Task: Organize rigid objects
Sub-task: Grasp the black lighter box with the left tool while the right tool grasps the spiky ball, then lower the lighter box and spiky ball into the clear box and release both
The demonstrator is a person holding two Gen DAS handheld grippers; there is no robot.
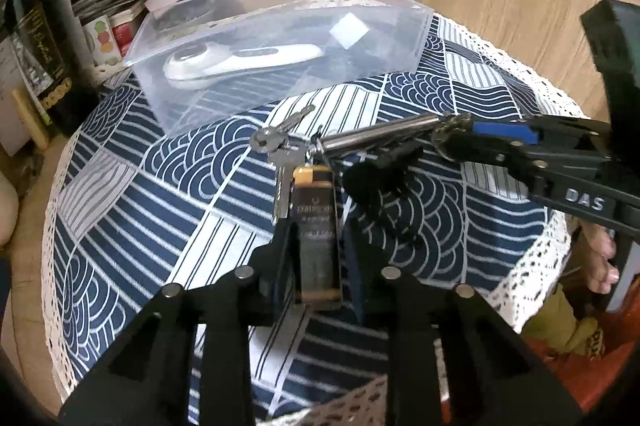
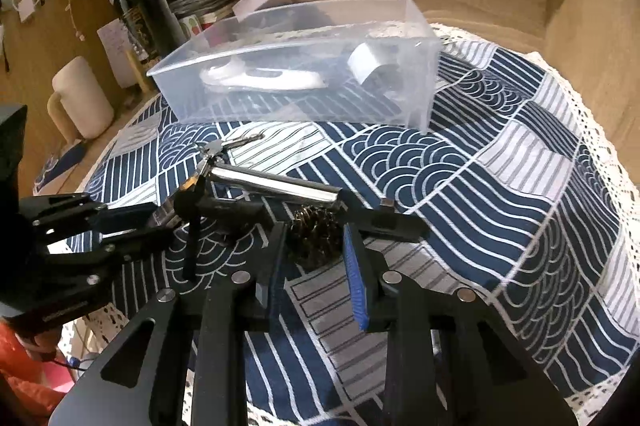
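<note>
A key bunch lies on the blue patterned tablecloth (image 1: 120,209) in front of a clear plastic box (image 1: 280,37). It has silver keys (image 1: 276,141), a chrome cylinder (image 1: 380,131) and a brown tag (image 1: 316,226). My left gripper (image 1: 316,226) is shut on the tag. My right gripper (image 2: 316,234) is shut on a dark metal ornament (image 2: 316,232) at the cylinder's (image 2: 276,183) end; it also shows in the left wrist view (image 1: 452,133). The box (image 2: 304,65) holds a white handheld device (image 2: 264,77) and a small grey piece (image 2: 366,63).
At the back left stand a dark bottle (image 2: 136,5), stacked papers and boxes (image 1: 104,9) and a cream mug (image 2: 82,97). Wooden walls close the back and right. The cloth's lace edge (image 2: 600,145) marks the table rim. A black strap (image 1: 380,177) lies by the keys.
</note>
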